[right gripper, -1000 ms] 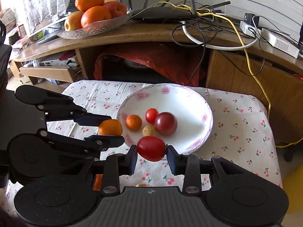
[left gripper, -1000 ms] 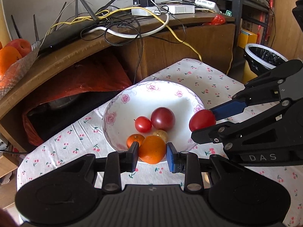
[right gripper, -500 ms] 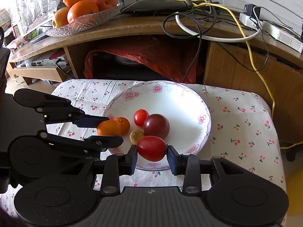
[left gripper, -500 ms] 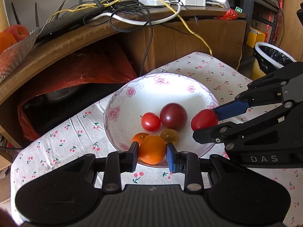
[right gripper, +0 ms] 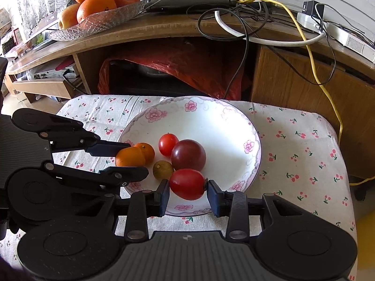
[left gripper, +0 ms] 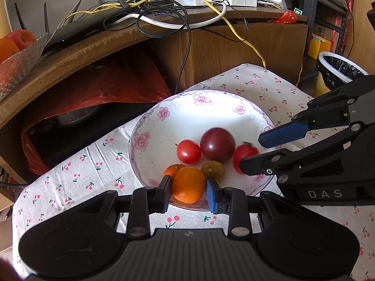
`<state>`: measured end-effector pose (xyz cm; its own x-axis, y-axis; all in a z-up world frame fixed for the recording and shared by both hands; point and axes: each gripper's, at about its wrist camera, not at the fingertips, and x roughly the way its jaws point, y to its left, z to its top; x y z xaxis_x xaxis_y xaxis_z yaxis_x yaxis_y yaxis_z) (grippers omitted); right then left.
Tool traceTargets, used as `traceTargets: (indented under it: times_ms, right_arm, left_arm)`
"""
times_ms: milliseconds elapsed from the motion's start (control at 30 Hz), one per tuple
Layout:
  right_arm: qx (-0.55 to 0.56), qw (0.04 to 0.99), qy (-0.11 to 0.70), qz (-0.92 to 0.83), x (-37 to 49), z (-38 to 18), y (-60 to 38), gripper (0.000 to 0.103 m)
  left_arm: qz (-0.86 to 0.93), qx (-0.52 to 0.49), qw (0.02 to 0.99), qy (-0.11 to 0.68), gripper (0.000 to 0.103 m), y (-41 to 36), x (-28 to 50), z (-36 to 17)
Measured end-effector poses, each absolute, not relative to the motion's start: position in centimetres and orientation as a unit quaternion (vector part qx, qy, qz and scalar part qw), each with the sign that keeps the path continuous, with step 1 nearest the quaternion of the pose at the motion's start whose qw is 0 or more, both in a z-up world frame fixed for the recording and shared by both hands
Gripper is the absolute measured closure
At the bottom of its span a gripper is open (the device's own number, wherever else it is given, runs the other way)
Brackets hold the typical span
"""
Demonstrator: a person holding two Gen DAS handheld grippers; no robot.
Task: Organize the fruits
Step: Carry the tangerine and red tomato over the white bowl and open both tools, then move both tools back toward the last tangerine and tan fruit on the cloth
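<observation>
Left wrist view shows the left gripper (left gripper: 188, 188) clamped on an orange (left gripper: 189, 184) over the near rim of the plate (left gripper: 164, 114). The right gripper (right gripper: 187, 190) is clamped on a red tomato (right gripper: 186, 183) above the same plate. Four fruits already lie just ahead; these two look ready for release.

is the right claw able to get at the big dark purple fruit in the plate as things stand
Probably not yet. The right claw is shut on a red tomato, so its jaws are full. The dark purple fruit lies just beyond that tomato in the plate, nothing covering it; once the tomato is released the way looks free.
</observation>
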<state>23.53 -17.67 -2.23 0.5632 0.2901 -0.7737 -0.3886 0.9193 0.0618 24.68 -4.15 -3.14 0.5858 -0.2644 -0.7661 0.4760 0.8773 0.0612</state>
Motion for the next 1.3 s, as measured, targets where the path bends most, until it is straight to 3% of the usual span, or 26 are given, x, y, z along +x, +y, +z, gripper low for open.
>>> traceTargets:
  times_ms: [1300]
  right_arm:
    - [-0.066, 0.878, 0.430, 0.200, 19.2, -1.6, -17.5, 0.065]
  left_arm:
    - [-0.245, 0.147, 0.868, 0.407, 0.062, -2.1, 19.2, -2.0]
